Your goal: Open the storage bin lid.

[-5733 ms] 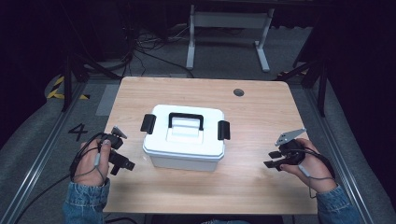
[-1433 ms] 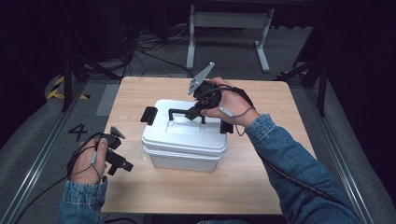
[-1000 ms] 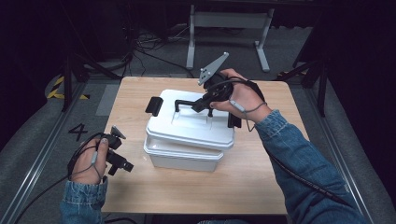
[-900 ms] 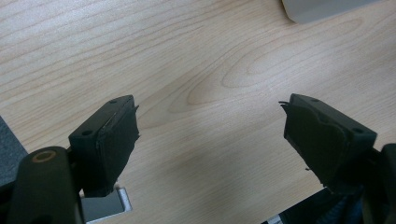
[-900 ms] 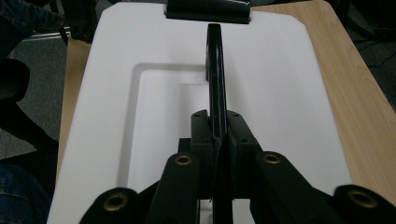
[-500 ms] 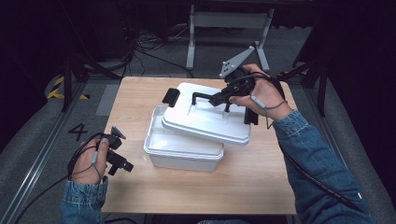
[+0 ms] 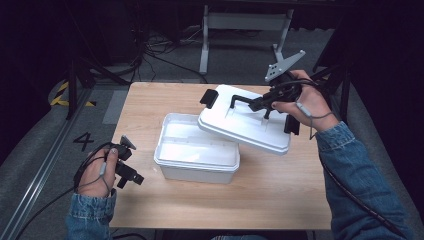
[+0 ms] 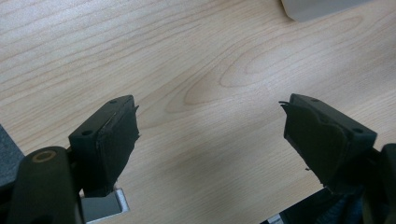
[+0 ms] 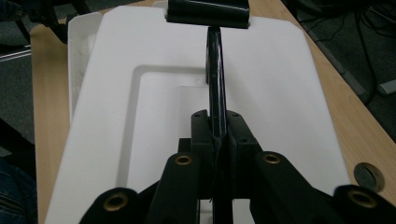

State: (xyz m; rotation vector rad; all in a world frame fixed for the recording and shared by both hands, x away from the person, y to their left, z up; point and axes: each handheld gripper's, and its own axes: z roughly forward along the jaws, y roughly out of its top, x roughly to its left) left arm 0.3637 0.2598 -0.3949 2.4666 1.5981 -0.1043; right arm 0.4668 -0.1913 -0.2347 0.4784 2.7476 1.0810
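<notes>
My right claw (image 7: pixel 260 103) is clamped on the black handle (image 9: pixel 215 79) of the white lid (image 7: pixel 245 125), holding it tilted in the air over the right end of the open white storage box (image 7: pixel 195 150). My left claw (image 8: pixel 210 140) hangs wide open and empty above the tabletop (image 7: pixel 280 190), left of the box.

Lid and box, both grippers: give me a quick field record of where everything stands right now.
lid: white, lifted clear of the box, tilted, held above the table's right half
lid handle: black, clamped between the jaws
right gripper: shut on the lid handle
box: white, open, mid-table
left gripper: open, holding nothing, over bare table left of the box
</notes>
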